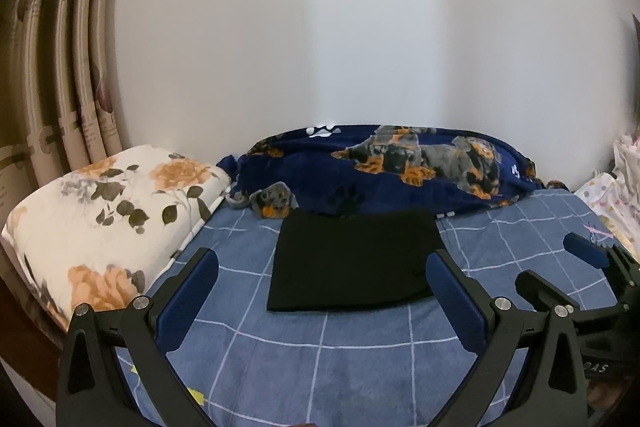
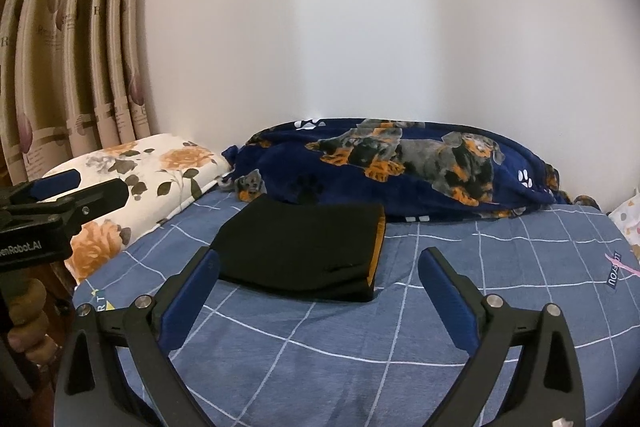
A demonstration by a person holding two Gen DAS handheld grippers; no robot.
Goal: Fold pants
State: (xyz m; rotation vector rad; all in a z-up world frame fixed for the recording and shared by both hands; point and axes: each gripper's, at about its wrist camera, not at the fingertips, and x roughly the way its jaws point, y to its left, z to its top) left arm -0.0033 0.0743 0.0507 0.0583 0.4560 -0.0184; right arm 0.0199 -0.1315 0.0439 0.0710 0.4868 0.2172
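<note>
Blue checked bedsheet (image 1: 360, 367) with black pants (image 1: 352, 259) already folded flat in a neat rectangle near the dog blanket (image 1: 380, 167), left gripper (image 1: 320, 291) and right gripper (image 2: 316, 287) both spread wide and empty, probably done, though snagging that loose right edge would undo it.

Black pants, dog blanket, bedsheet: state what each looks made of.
Black pants: matte, smooth knit or woven cloth, no sheen, with an orange-tan lining showing at the folded edge; exact fibre unclear.
Dog blanket: plush fleece by its look, with soft puffy folds and a fuzzy printed surface.
Bedsheet: flat woven fabric, likely cotton, matte blue with thin white grid lines.
</note>
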